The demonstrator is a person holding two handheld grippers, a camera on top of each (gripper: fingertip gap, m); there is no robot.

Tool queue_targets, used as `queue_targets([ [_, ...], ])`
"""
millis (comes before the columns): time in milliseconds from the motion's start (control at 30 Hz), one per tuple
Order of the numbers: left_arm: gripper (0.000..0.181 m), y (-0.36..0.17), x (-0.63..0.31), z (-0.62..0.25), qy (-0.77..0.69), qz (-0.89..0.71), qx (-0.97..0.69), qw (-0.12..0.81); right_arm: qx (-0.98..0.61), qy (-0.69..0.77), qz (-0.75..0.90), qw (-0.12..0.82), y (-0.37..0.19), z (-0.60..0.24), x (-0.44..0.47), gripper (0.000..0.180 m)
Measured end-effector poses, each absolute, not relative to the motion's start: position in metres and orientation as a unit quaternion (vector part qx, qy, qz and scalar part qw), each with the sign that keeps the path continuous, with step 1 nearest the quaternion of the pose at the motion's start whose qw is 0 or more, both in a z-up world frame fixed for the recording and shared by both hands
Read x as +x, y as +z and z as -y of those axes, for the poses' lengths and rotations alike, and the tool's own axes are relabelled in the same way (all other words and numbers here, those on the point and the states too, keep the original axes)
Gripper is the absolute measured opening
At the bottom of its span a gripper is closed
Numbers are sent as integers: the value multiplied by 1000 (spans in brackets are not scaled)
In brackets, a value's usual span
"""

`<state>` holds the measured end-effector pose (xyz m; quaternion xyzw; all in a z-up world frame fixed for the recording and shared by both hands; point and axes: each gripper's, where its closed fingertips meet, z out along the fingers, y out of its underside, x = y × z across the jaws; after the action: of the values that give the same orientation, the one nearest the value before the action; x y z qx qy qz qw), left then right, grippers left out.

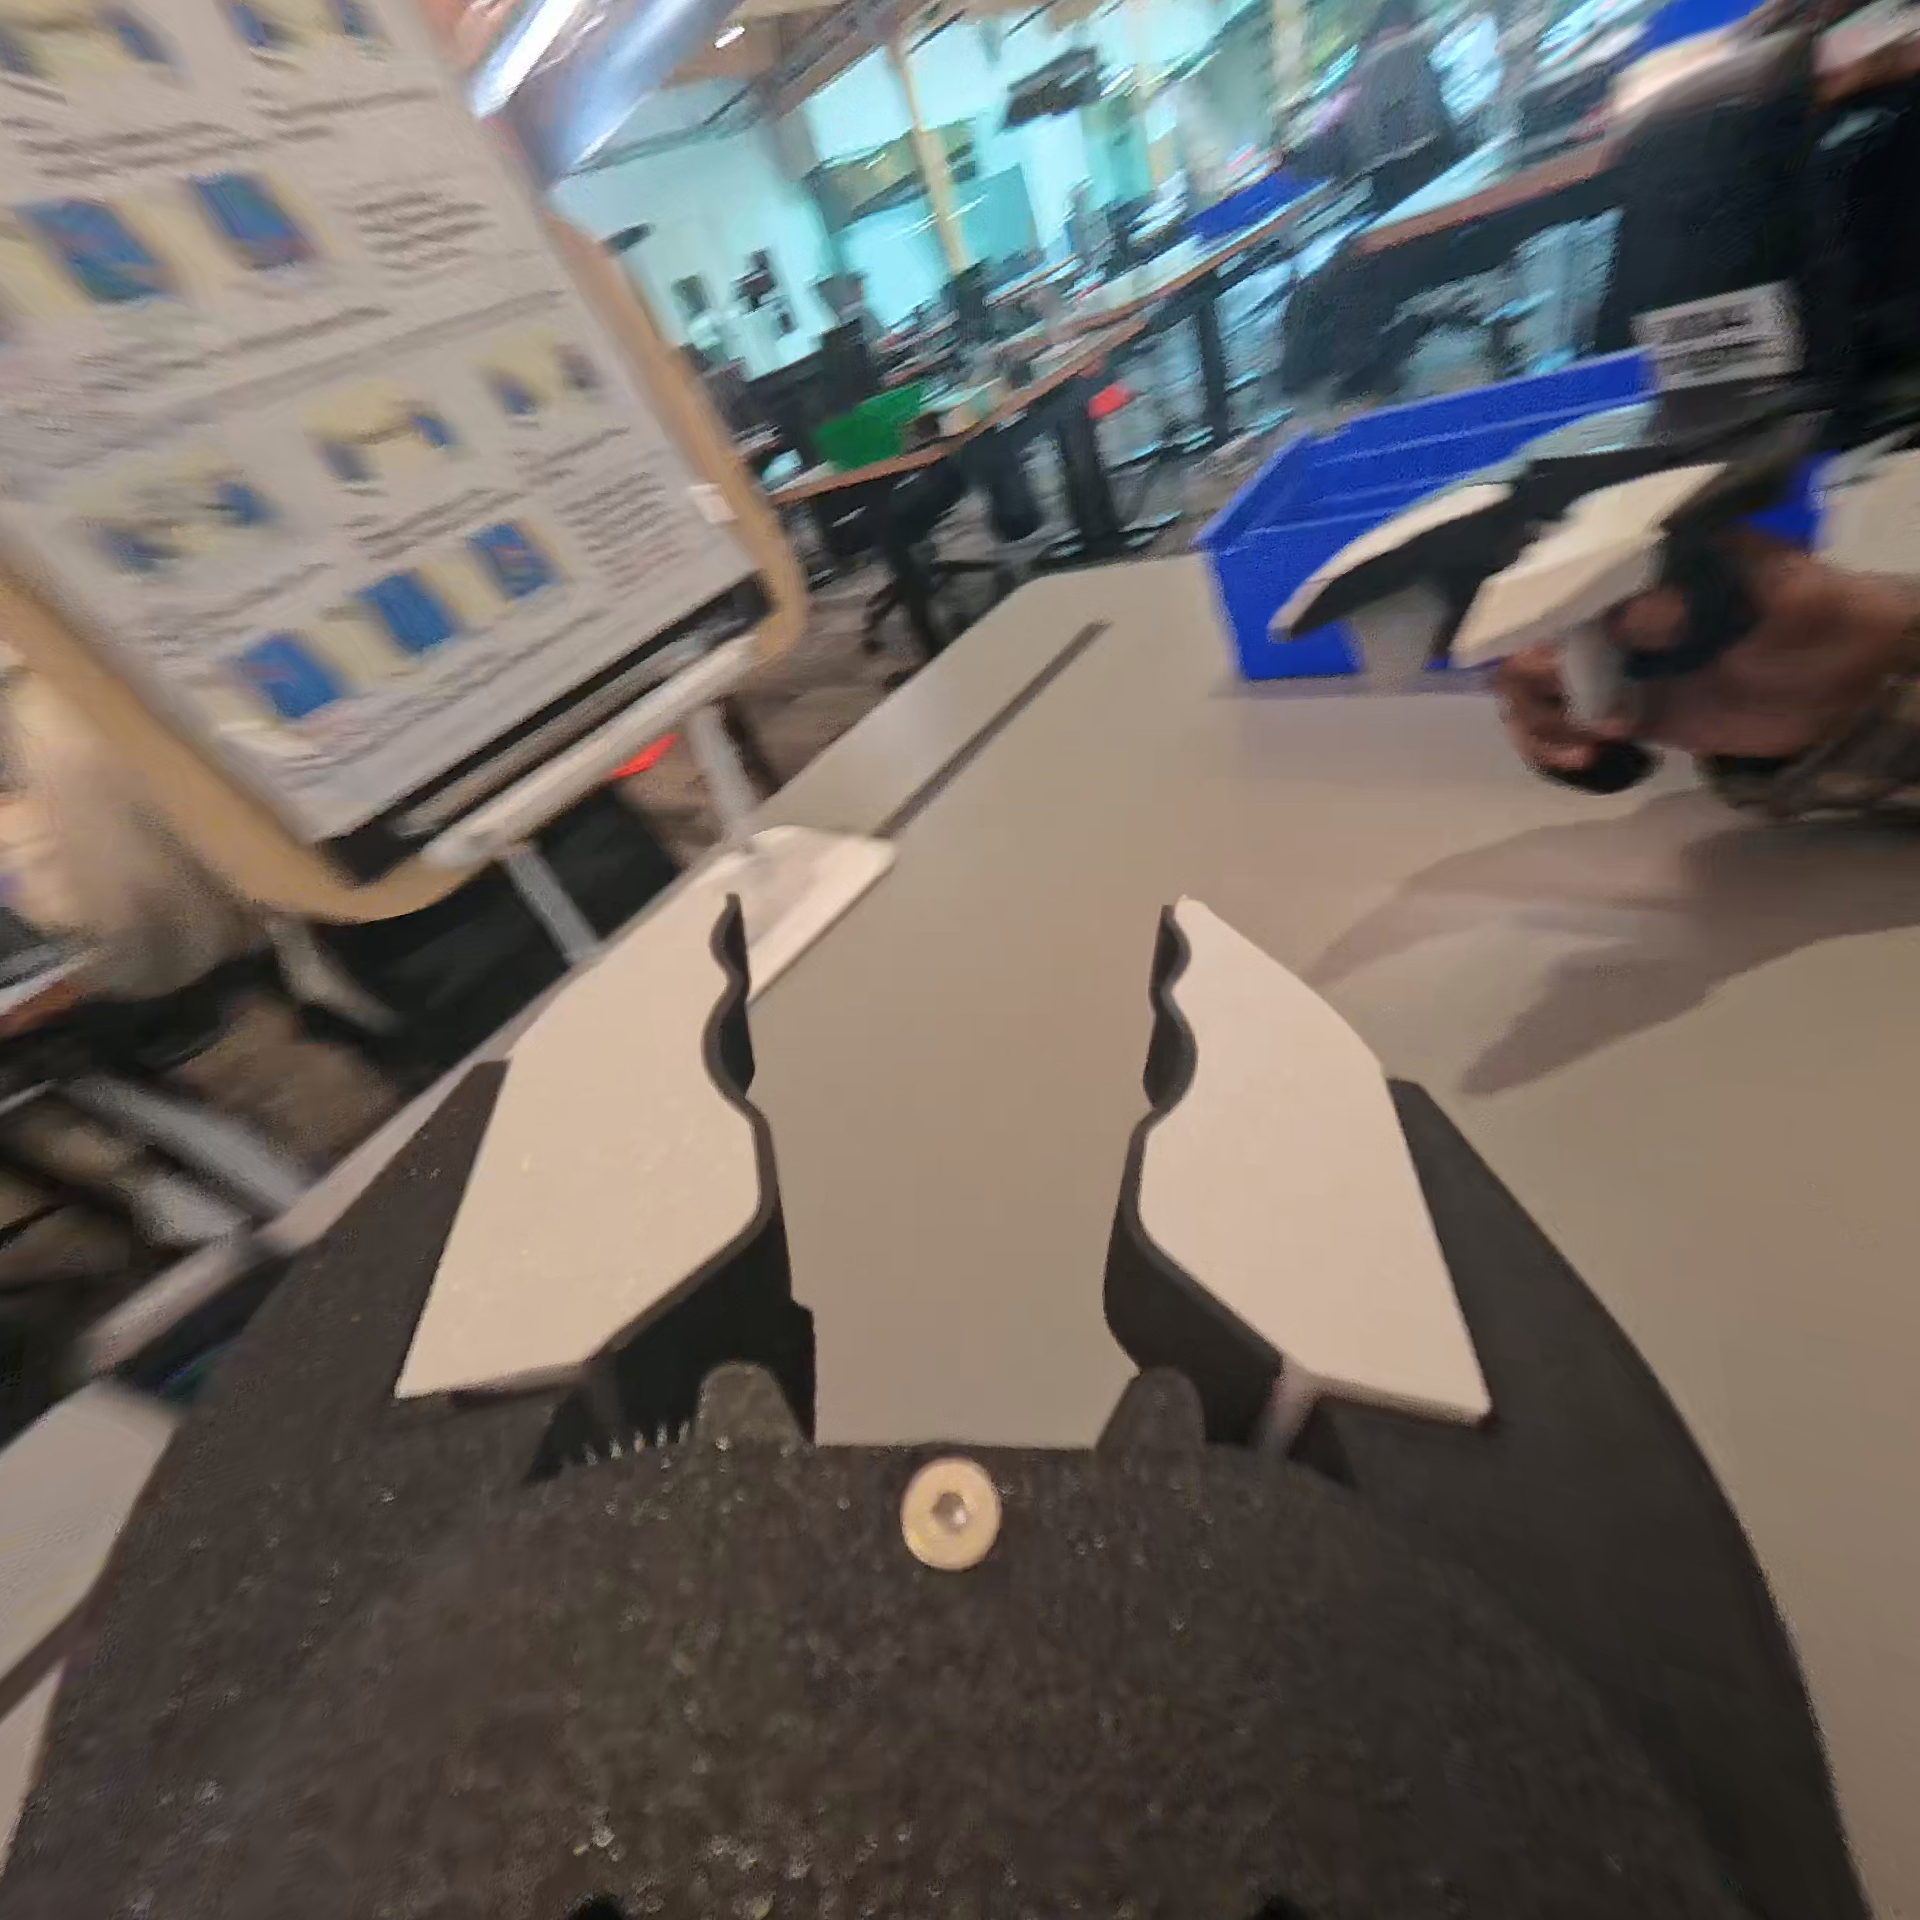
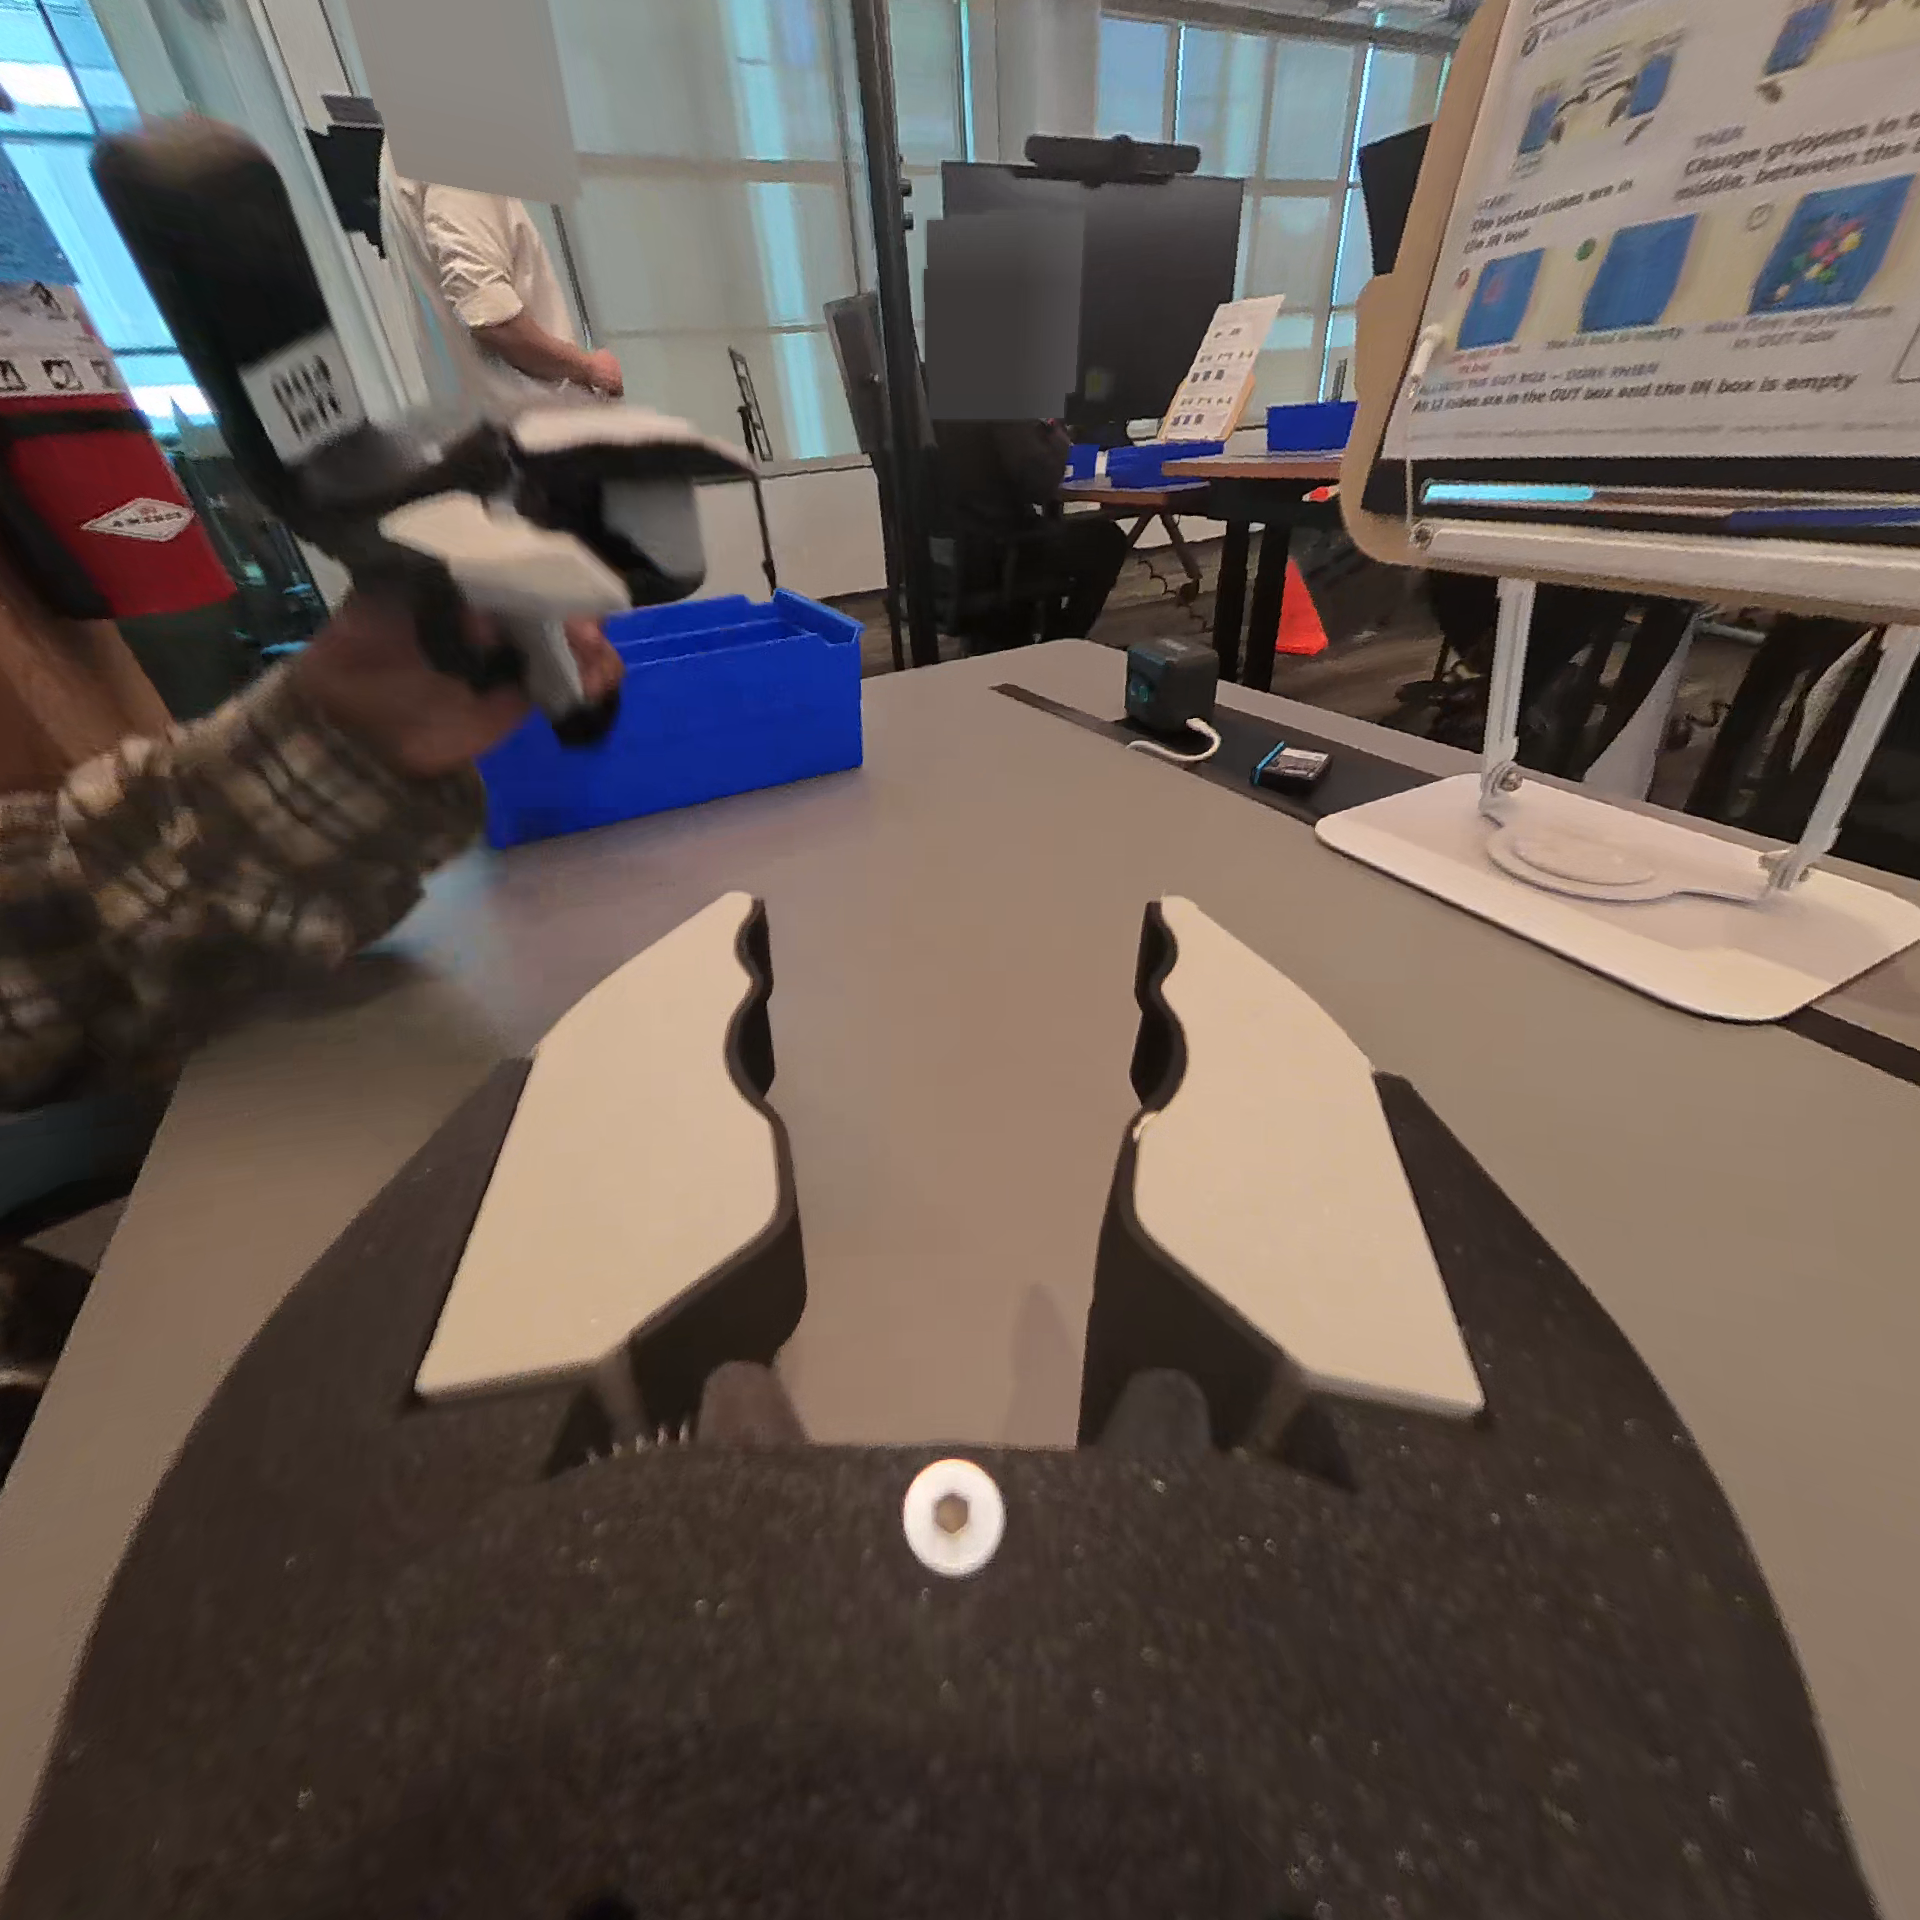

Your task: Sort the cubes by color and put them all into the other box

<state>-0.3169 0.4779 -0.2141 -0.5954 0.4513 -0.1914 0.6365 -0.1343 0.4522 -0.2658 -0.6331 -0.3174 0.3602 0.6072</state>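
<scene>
- Currently, no cube is visible in either view; judged from this, the task is at the approach step, before any pick.
- Left gripper (image 1: 951,914): jaws stand wide apart, nothing between them; only bare grey table (image 1: 1039,1039) lies ahead of the tips.
- Right gripper (image 2: 951,909): jaws likewise spread wide and empty, over bare table.
- Blue box (image 2: 686,707): ahead and left of the right jaws, well apart from them; in the left wrist view it sits ahead and right of the left jaws. Its contents cannot be seen.
- Next move, as a judgement: bring one gripper over the blue box, tilt down to find a cube, then close on it.
- Right wrist view only: white stand base (image 2: 1621,904), a small black camera (image 2: 1169,686) and an instruction board (image 2: 1662,260) ahead right of the jaws.
- Left wrist view only: motion blur, and the board (image 1: 343,416) ahead left of the jaws.
</scene>
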Motion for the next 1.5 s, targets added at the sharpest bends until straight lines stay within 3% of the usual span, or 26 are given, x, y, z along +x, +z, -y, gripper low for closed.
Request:
queue_targets([
  [100, 64, -179, -417, -498, -60, -393, -668, 629, -633, 382, 323, 591, -272, -446, -141, 67],
  [200, 68, -179, -530, -521, 36, -295, -777, 555, -631, 389, 335, 582, -273, -441, -148, 67],
  [400, 68, -293, -665, -548, 84, -155, -924, 338, -616, 412, 345, 575, -267, -430, -156, 67],
  [533, 64, -354, -706, -557, 119, -117, -951, 260, -621, 404, 344, 576, -270, -433, -153, 67],
  [800, 57, -396, -735, -571, 132, -89, -966, 202, -625, 417, 334, 569, -272, -436, -149, 67],
  [933, 25, -401, -733, -576, 109, -100, -970, 192, -626, 415, 338, 567, -273, -436, -151, 66],
  [1000, 24, -400, -732, -578, 110, -109, -969, 193, -629, 418, 339, 561, -276, -436, -152, 66],
  [1133, 24, -369, -726, -584, 102, -106, -958, 246, -630, 433, 327, 557, -274, -436, -150, 66],
  [1267, 23, -288, -687, -593, 67, -128, -921, 361, -627, 455, 304, 554, -270, -436, -146, 65],
  [1500, 23, -159, -461, -554, -94, -340, -773, 527, -637, 470, 287, 539, -274, -442, -142, 66],
])
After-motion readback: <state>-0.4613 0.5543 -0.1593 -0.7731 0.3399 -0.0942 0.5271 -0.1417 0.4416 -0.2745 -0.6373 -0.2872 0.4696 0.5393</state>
